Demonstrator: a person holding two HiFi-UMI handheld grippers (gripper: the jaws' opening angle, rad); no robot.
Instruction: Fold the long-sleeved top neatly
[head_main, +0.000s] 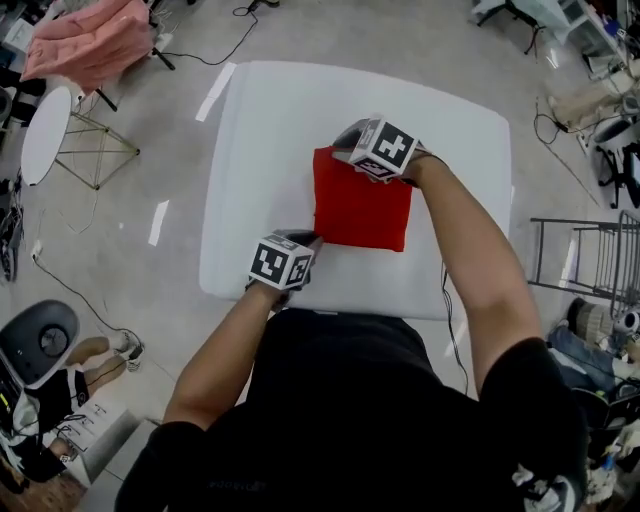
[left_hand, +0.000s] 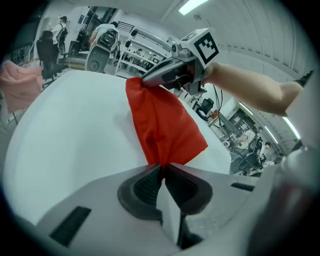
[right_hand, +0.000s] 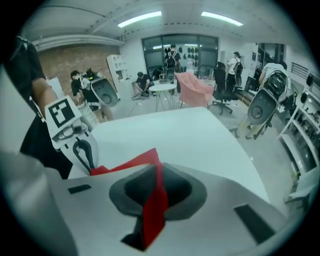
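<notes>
The red folded fabric long-sleeved top (head_main: 362, 212) is laid on the white padded desk (head_main: 260, 140). Its near left corner is pinched by the left tongs (head_main: 303, 243) and its far left corner by the right tongs (head_main: 342, 152). The held edge runs near to far, so a rightward fold seems called for.

Top: the red folded long-sleeved top (head_main: 362, 210) lies on the middle of the white square padded table (head_main: 260, 130).
Left gripper (head_main: 308, 240): on the top's near left corner.
Right gripper (head_main: 340, 148): on its far left corner.
Left of table: small round white side table (head_main: 45, 135); pink cloth (head_main: 90, 40) behind it.
Right of table: grey metal wire rack (head_main: 590, 260).
</notes>
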